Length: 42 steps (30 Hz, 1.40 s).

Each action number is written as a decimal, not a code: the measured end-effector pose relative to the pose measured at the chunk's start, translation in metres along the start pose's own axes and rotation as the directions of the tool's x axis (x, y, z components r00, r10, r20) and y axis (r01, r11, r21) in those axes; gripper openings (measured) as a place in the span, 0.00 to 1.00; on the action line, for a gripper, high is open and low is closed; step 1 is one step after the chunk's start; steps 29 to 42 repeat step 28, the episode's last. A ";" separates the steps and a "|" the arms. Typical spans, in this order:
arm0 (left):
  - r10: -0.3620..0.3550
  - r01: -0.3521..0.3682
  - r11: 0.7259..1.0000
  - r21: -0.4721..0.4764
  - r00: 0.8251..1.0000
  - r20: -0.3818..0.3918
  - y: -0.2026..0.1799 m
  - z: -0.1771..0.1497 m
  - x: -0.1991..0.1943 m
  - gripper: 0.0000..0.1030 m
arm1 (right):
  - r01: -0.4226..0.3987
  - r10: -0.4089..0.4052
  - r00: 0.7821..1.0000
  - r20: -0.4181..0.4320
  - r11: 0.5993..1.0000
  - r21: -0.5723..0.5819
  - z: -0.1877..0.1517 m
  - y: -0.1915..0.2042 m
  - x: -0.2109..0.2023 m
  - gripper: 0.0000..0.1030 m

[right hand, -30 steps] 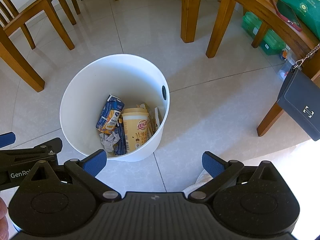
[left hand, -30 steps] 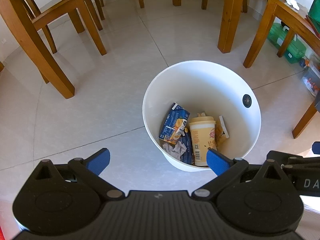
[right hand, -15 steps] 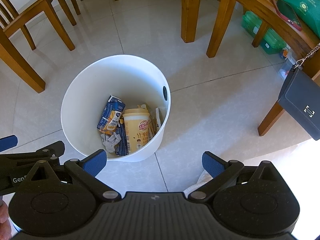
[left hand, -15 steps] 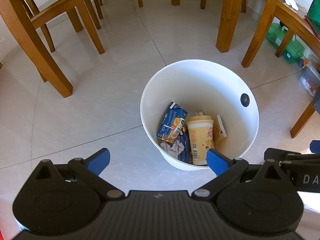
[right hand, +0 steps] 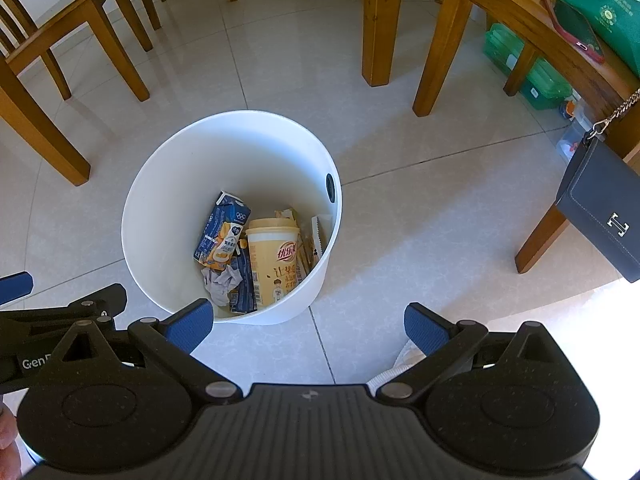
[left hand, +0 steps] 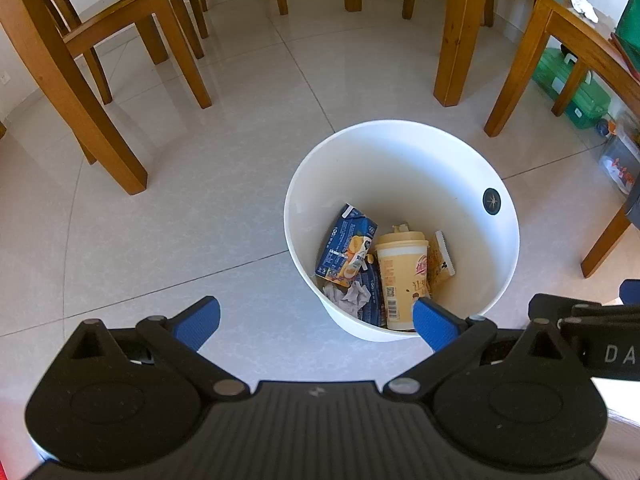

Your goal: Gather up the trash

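I saw brown wooden chairs on the shiny tile floor. A dark purse hung on a chain. Green boxes sat under a wooden table.

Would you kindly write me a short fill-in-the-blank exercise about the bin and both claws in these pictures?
1. The yellow cup lies inside the white ____.
2. Both the left claw and the right claw are ____ and hold nothing.
3. The blue carton lies on the ____ side of the yellow cup in both views.
4. The bin stands on a tiled ____.

Missing words: bin; open; left; floor
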<state>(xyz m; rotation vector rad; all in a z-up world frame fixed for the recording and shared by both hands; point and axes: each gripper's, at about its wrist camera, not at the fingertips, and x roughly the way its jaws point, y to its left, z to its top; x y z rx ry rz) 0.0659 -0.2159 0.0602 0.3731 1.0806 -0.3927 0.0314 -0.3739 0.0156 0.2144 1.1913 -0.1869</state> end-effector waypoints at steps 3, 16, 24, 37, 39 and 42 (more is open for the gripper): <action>-0.002 0.002 1.000 0.000 1.000 -0.001 -0.001 0.000 0.000 0.99 | 0.000 0.000 1.000 -0.001 1.000 0.006 0.000 -0.001 0.000 1.00; -0.004 0.004 1.000 -0.002 1.000 -0.003 -0.002 0.000 0.001 0.99 | 0.001 -0.001 1.000 0.000 1.000 0.006 0.000 -0.001 0.000 1.00; -0.006 0.006 1.000 0.001 1.000 -0.002 -0.003 0.000 0.000 0.99 | 0.002 -0.002 1.000 0.001 1.000 0.009 0.000 -0.002 0.001 1.00; -0.006 0.006 1.000 0.004 1.000 -0.002 -0.003 0.000 0.000 0.99 | 0.001 -0.001 1.000 0.001 1.000 0.010 0.000 -0.003 0.001 1.00; -0.006 0.006 1.000 0.004 1.000 -0.002 -0.003 0.000 0.000 0.99 | 0.001 -0.001 1.000 0.001 1.000 0.010 0.000 -0.003 0.001 1.00; -0.006 0.006 1.000 0.004 1.000 -0.002 -0.003 0.000 0.000 0.99 | 0.001 -0.001 1.000 0.001 1.000 0.010 0.000 -0.003 0.001 1.00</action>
